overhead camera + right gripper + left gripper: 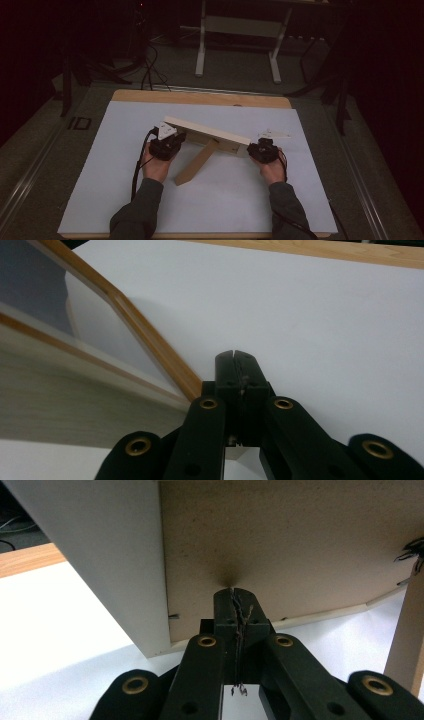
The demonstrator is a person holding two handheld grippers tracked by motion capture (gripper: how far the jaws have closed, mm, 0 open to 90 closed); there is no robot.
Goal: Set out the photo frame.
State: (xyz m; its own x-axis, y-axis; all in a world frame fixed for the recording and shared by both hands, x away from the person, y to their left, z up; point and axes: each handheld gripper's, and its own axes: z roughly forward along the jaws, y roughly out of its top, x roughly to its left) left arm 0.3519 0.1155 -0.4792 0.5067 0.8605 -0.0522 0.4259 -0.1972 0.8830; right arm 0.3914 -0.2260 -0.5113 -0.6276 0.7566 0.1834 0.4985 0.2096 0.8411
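Observation:
A light wooden picture frame [207, 132] stands tilted on the white sheet, propped by its back leg [196, 164]. My left gripper [170, 141] is at the frame's left end. In the left gripper view its jaws [235, 592] are shut, tips against the brown backing board [300, 545], with the pale frame border [110, 555] to the left and the leg [407, 630] at the right. My right gripper [262, 150] is at the frame's right end. Its jaws [235, 356] are shut with nothing between them, right beside the frame's wooden rim [145, 340].
The white sheet [125, 165] covers most of a wooden table [200, 97]. A small white part [274, 134] lies on the sheet beyond the right gripper. Past the table, a white desk frame [202, 45] and cables [147, 75] stand on the dark floor.

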